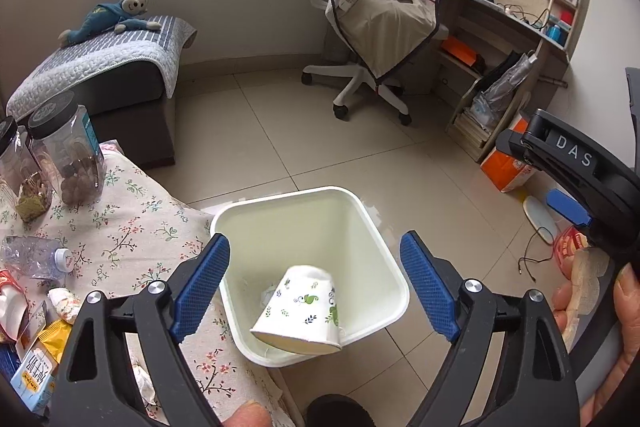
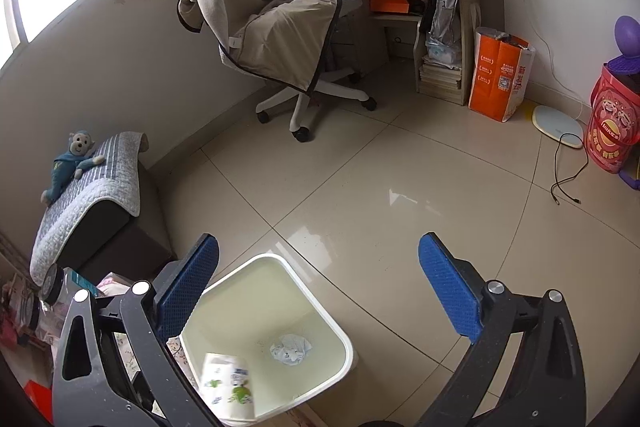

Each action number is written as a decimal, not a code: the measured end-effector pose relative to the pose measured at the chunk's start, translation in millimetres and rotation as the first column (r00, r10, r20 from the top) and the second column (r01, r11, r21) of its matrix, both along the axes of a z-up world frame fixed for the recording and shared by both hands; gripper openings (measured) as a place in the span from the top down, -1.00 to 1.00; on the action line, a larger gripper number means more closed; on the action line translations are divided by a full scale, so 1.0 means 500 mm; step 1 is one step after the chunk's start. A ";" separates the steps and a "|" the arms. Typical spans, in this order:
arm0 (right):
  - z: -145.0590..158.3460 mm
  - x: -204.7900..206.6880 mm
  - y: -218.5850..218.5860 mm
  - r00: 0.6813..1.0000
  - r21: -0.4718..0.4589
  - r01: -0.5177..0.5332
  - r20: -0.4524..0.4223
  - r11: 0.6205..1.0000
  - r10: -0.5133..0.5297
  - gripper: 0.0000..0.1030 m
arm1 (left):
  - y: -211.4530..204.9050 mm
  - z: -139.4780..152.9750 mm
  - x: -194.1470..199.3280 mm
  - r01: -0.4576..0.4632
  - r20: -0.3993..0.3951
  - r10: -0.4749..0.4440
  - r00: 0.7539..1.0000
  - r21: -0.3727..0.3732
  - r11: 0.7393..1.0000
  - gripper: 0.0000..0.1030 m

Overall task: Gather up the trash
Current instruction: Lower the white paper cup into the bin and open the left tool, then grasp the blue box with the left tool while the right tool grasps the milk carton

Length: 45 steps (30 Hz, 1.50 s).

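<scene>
A white trash bin stands on the floor against the table's edge. A flower-printed paper cup is tilted inside it, mouth toward the near rim, beside a crumpled tissue. My left gripper hangs open above the bin, and neither pad touches the cup. In the right wrist view my right gripper is wide open and empty above the bin, where the cup looks blurred near a paper wad. On the floral tablecloth lie a crushed plastic bottle, a tissue and a yellow packet.
Two clear jars stand at the table's far edge. An ottoman with a monkey toy, a draped office chair and a desk line the wall. An orange bag and a loose cable are on the tiles.
</scene>
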State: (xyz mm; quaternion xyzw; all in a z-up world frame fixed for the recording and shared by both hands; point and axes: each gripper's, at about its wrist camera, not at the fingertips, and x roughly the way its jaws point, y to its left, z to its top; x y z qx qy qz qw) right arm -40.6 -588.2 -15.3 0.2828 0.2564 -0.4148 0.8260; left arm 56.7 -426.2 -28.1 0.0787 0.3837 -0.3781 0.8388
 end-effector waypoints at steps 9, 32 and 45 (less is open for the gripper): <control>0.011 0.031 0.059 0.998 -0.100 -0.052 -0.048 0.994 0.048 -0.86 | 0.062 0.031 0.002 -0.094 0.086 0.093 0.992 0.008 0.996 -0.72; 0.041 0.135 0.386 0.929 -0.269 -0.365 -0.045 0.891 0.367 -0.86 | 0.407 0.078 0.042 -0.560 0.260 0.553 0.792 -0.052 0.827 -0.84; 0.016 0.203 0.553 0.826 -0.264 -0.561 -0.119 0.784 0.551 -0.86 | 0.591 0.031 0.072 -0.708 0.228 0.681 0.696 0.063 0.703 -0.84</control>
